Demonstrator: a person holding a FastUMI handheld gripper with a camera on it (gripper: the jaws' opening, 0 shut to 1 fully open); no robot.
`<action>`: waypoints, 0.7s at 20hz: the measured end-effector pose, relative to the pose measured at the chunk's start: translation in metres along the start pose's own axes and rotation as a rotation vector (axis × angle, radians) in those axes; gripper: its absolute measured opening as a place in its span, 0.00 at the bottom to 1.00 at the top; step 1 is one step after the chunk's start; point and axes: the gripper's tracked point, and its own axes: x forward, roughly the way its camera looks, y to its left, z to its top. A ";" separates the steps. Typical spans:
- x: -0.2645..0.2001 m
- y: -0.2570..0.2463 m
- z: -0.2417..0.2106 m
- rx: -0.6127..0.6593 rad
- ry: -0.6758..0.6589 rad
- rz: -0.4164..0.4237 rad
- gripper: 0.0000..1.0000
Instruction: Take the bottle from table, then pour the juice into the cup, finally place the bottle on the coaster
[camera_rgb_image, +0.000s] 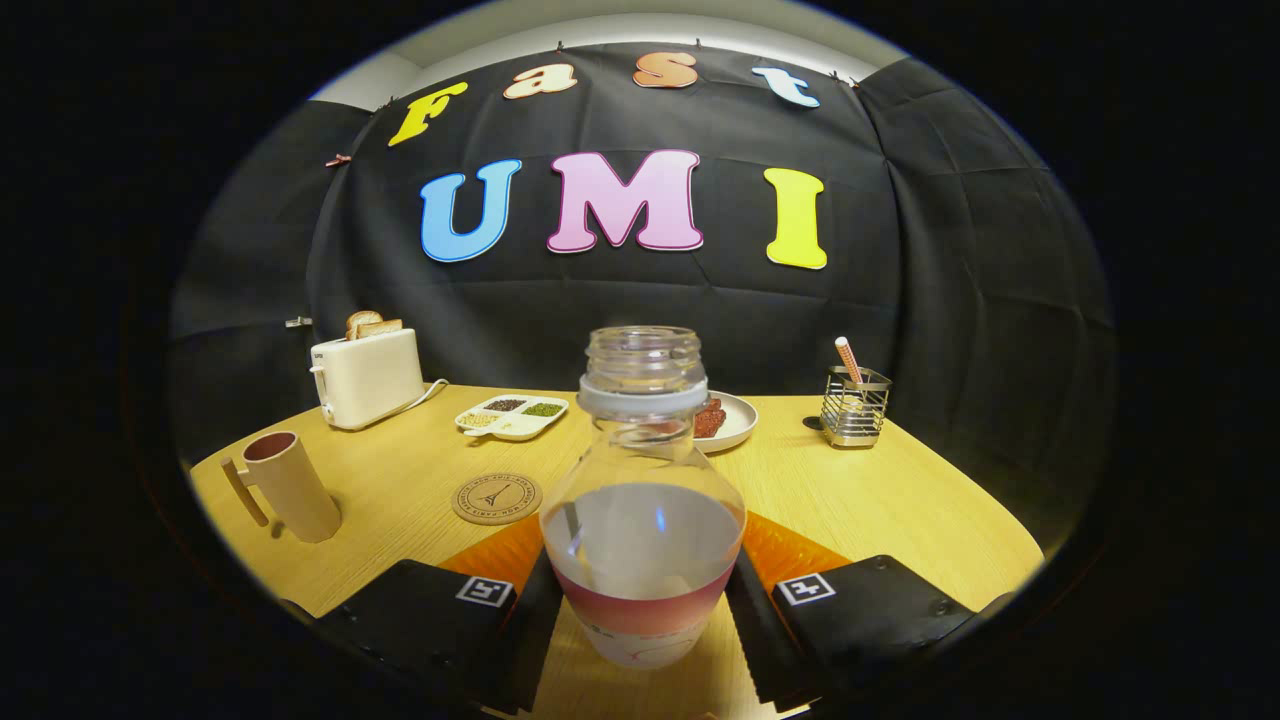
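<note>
A clear bottle (643, 500) with no cap and a pink label stands upright between my fingers, partly filled with pale juice. My gripper (640, 590) is shut on the bottle's lower body, one finger pressing each side. The bottle's base looks a little above the wooden table (870, 500). A tan cup (290, 485) with a handle stands to the left, beyond my left finger. A round cork coaster (497, 497) lies on the table just ahead of the left finger, between the cup and the bottle.
A white toaster (367, 377) with bread stands at the back left. A divided snack tray (512, 415) lies behind the coaster. A plate with red food (725, 420) sits behind the bottle. A wire holder (855, 405) with a straw stands at the back right.
</note>
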 end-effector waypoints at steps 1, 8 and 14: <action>0.000 0.001 -0.001 -0.002 0.005 0.006 0.80; -0.002 0.011 0.026 -0.141 0.011 0.059 0.77; 0.007 0.030 0.071 -0.297 -0.006 0.061 0.77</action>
